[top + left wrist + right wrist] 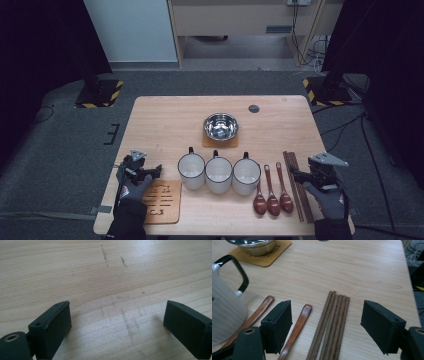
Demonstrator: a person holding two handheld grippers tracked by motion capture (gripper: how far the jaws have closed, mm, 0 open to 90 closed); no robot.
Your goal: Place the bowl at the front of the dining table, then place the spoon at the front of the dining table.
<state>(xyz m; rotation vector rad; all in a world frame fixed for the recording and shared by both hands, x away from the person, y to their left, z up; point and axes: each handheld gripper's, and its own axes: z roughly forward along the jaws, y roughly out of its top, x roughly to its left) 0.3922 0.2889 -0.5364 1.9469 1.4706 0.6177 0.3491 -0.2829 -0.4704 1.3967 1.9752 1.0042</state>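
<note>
right gripper (325, 322) gapes unclenched over chopsticks (329, 325), spoons (272, 192) and mugs (219, 174) crowding beside.

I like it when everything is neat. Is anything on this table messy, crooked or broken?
Nothing stands out. The three mugs stand upright in a row, the three spoons lie side by side, and the chopsticks lie bundled together. The metal bowl sits on its coaster. Only faint pencil-like marks show on the table.
</note>
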